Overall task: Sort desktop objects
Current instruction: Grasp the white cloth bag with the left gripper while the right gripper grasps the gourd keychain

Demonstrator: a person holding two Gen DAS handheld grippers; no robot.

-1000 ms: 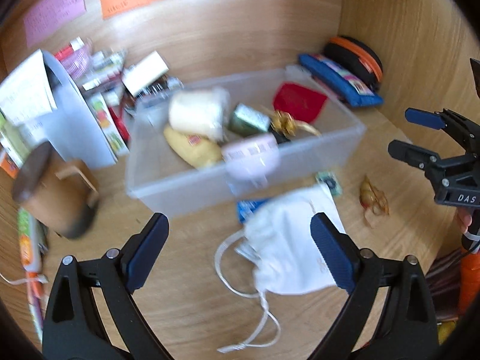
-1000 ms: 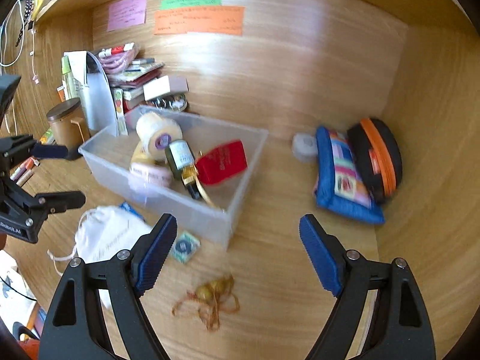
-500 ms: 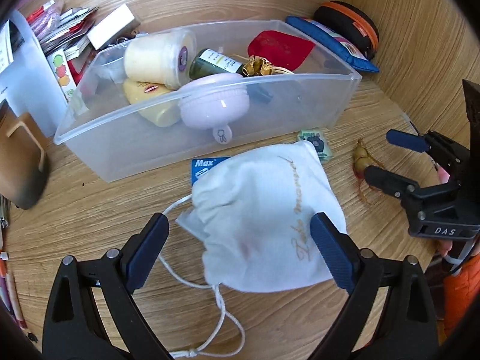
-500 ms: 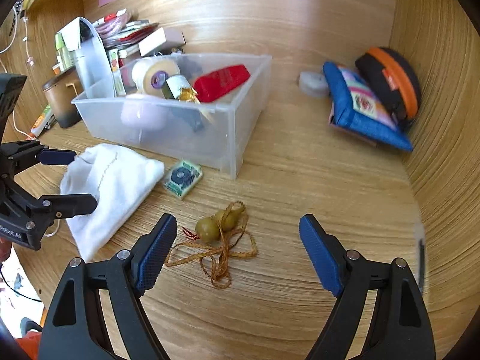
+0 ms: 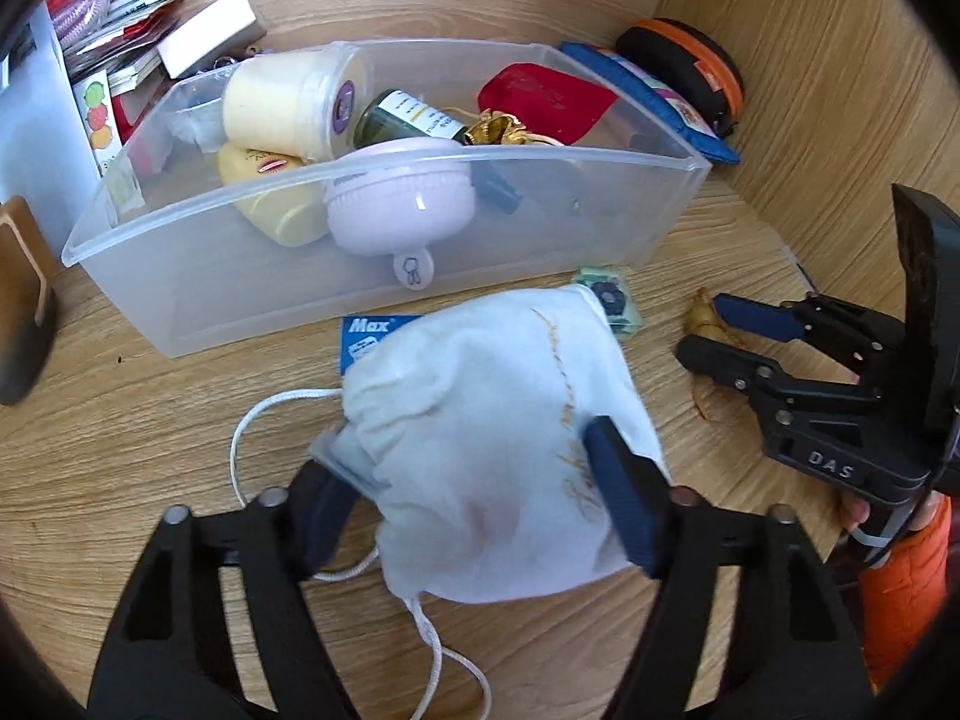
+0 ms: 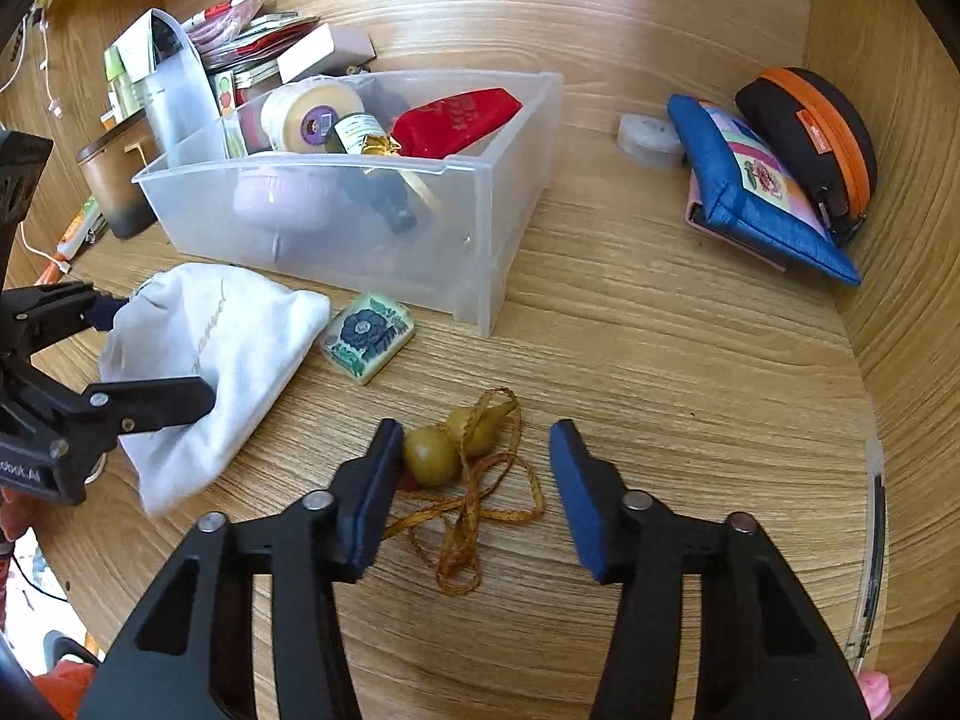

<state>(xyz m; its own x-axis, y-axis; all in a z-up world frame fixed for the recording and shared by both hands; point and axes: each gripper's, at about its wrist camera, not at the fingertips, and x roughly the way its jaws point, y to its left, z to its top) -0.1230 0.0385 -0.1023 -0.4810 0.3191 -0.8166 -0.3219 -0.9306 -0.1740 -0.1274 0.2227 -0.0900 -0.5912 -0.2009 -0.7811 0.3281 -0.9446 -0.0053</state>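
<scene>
A white drawstring pouch (image 5: 498, 420) lies on the wooden desk in front of a clear plastic bin (image 5: 540, 252). My left gripper (image 5: 474, 510) straddles the pouch with both pads pressing its sides; it also shows in the right wrist view (image 6: 150, 354). A small olive gourd charm (image 6: 438, 456) with a gold cord lies between the pads of my right gripper (image 6: 474, 480), which is open; the left pad touches the gourd. The right gripper also shows in the left wrist view (image 5: 714, 330). The bin holds a lilac round case (image 5: 402, 204), a cream jar, a dark bottle and a red pouch.
A floral soap-like block (image 6: 367, 336) and a blue Max box (image 5: 366, 336) lie beside the pouch. A blue pouch (image 6: 756, 192) and a black-orange case (image 6: 810, 132) sit at the back right corner. A brown cup (image 6: 114, 180) and stacked papers stand at the left.
Both grippers have come down and forward. The left jaws have closed in onto the white pouch. The right jaws have narrowed around the gourd charm.
</scene>
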